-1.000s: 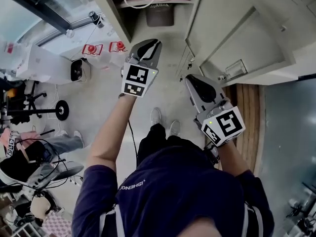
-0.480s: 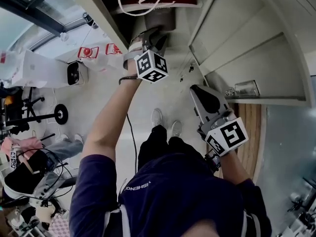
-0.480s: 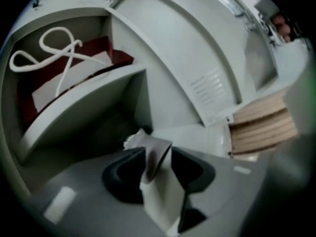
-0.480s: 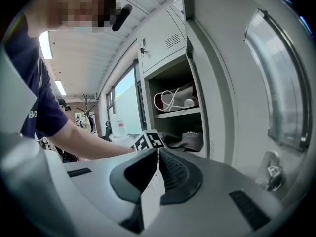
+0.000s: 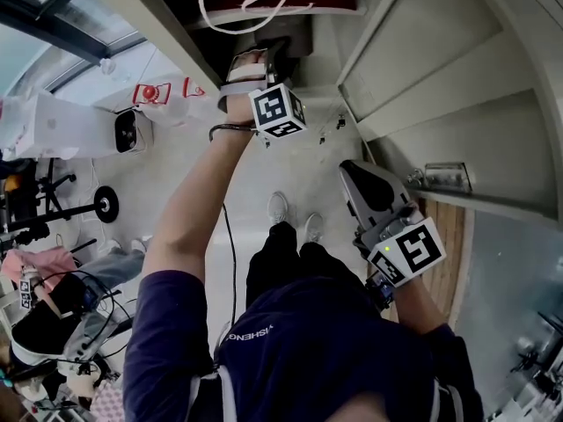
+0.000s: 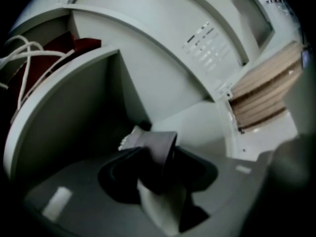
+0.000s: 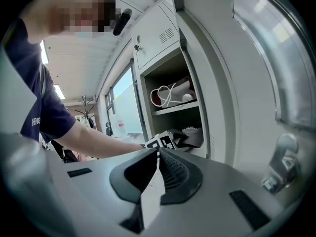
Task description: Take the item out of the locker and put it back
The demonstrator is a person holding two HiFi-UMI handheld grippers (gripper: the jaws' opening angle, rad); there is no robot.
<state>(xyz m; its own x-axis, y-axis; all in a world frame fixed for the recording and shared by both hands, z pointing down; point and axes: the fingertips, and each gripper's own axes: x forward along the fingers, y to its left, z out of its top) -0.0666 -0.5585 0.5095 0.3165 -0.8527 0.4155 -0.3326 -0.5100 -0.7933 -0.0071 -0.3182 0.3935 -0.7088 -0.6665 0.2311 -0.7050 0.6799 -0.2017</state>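
Jaws of the left tool [image 5: 262, 60] stand wide, having just been opening, with the grey item [image 6: 154, 144] between their tips. Whether the pads touch it cannot be made out. The item rests on the floor of the lower compartment of the open locker [image 7: 200, 90], under the shelf [image 7: 175, 108]. The person's left arm [image 5: 189, 209] stretches out to that compartment. A red bag [image 7: 173, 94] with white rope handles lies on the shelf above. The right tool [image 7: 158, 157], its jaws closed together with nothing between them, hangs well back from the compartments and points toward them, beside the swung-out grey door [image 5: 440, 77]. The person's light shoes [image 5: 295, 214] stand on the pale floor [image 5: 176, 165] in front of the locker.
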